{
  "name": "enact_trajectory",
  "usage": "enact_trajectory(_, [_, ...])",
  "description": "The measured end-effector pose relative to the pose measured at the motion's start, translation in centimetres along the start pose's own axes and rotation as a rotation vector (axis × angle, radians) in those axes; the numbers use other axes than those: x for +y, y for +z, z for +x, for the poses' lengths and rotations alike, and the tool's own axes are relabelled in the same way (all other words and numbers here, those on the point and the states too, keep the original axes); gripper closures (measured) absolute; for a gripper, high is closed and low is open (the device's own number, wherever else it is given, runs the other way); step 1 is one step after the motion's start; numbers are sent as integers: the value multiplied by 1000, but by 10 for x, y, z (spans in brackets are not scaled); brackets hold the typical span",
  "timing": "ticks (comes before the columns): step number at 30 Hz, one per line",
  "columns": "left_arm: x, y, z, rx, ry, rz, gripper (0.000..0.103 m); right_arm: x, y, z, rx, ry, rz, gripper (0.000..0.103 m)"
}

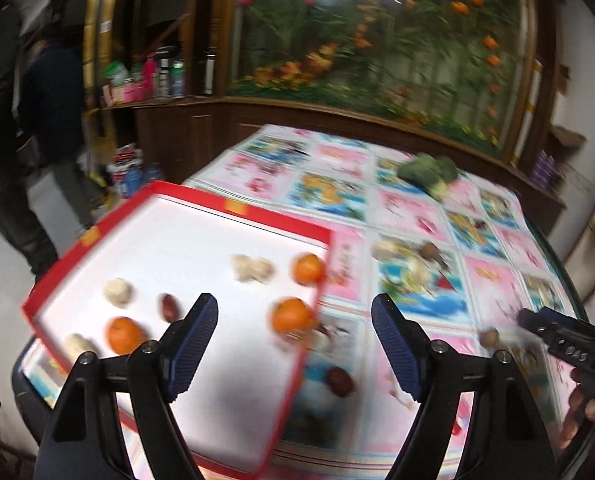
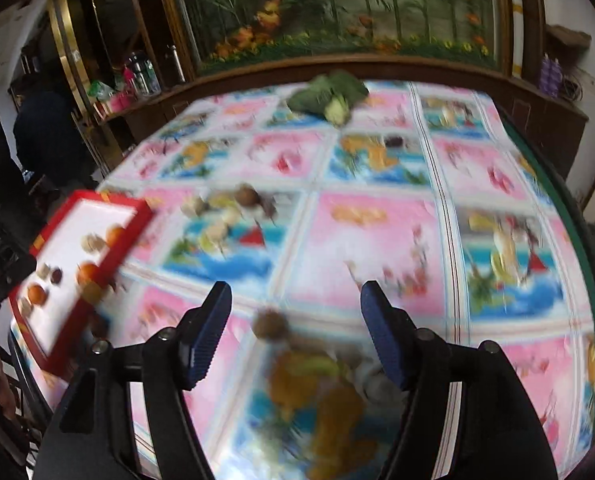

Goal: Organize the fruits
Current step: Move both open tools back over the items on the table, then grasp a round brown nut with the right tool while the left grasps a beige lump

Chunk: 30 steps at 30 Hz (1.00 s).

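A red-rimmed white tray lies on the table's left part and holds oranges, pale fruits and a dark red fruit. My left gripper is open and empty, above the tray's right edge. A dark red fruit lies on the cloth just right of the tray. My right gripper is open and empty, just behind a small brown fruit on the cloth; it also shows in the left wrist view. The tray also shows in the right wrist view.
The table has a bright fruit-print cloth. A green leafy vegetable lies at its far side. Several small fruits sit mid-table. A wooden cabinet with a flower mural stands behind. A person stands at the left.
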<state>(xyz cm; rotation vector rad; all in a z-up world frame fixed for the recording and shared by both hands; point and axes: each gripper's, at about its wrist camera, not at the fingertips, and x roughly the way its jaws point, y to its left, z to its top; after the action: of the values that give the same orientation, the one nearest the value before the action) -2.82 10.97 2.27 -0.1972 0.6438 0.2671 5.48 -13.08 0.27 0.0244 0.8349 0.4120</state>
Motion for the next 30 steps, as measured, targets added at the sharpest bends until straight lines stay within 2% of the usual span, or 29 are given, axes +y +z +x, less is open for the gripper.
enact_trajectory(9, [-23,0,9,33,-2,73,24,14,-13,41,81,3,-69,57])
enact_trajectory(12, [-33,5,19,49,2,89,24,21,-14,49,96,-30,-110,79])
enact_trajectory(17, [-65,12,44,91,-30,115,24,14,-15,48,95,-5,-95,79])
enact_trajectory(21, [-105,13,74,123,-56,162,24,-9,-9,43,65,-16,-11,79])
enact_trajectory(25, [-131,15,109,164,-40,183,25,-42,0,29,-8,-61,102,79])
enact_trajectory(27, [-137,16,122,180,-28,183,26,-51,3,24,-29,-55,141,79])
enact_trajectory(30, [-141,18,136,193,4,182,35,-52,4,21,-40,-22,156,79])
